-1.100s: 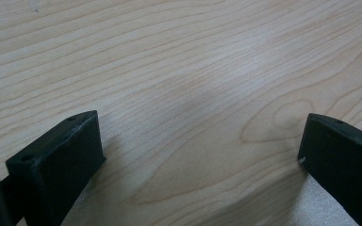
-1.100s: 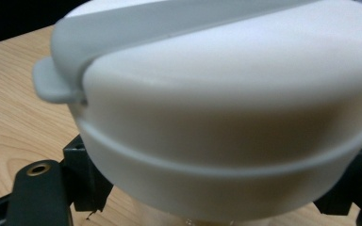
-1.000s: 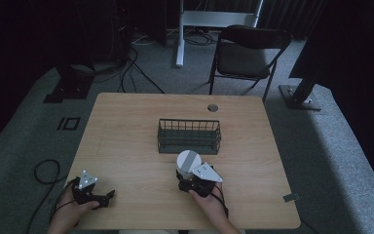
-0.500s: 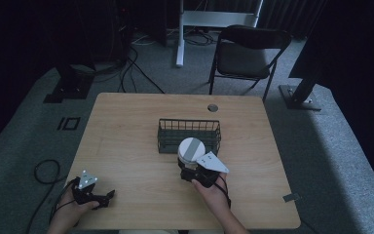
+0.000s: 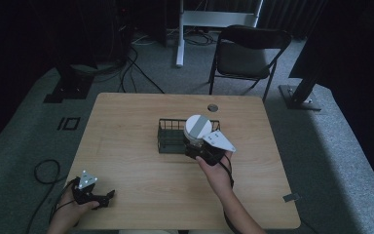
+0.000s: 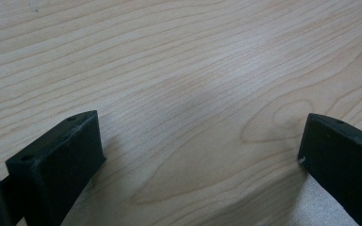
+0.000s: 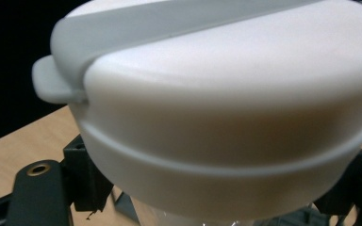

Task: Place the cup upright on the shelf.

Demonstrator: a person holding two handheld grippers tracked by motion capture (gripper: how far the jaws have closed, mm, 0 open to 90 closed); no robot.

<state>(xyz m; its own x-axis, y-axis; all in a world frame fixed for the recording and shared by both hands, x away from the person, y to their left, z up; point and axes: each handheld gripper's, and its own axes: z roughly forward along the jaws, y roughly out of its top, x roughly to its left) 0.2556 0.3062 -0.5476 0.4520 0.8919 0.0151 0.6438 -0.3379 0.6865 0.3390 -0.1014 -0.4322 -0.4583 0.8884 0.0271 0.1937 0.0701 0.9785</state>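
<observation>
Basket [image 5: 175, 139] is the landmark: black wire, mid-table, long axis running left-right across the table [image 5: 126, 122].

Right gripper [image 5: 200, 148] is clamped on a white round container [image 5: 198, 127] with a grey band across its lid. The right gripper view shows the jaws pinching it low on the body, under the lid, from both sides. The container stands upright, lid up, lifted off the wood.

Where it is: over the basket's right end, about at the near rim. From the high view I can't tell whether its base is already inside the rim line or just short of it; the gripper body hides the bottom edge.

The relation that matters: the basket opening lies directly ahead of and below the container, away from the person. I'd judge the next move as a short push forward to clear the near wire wall, then straight down. Risk: the base catches the near rim if it drops early.

Left gripper [image 5: 97, 197] sits at the table's near-left corner, well apart from the basket, jaws spread wide with nothing between them but bare wood. The right hand is far nearer; the left plays no part here.
</observation>
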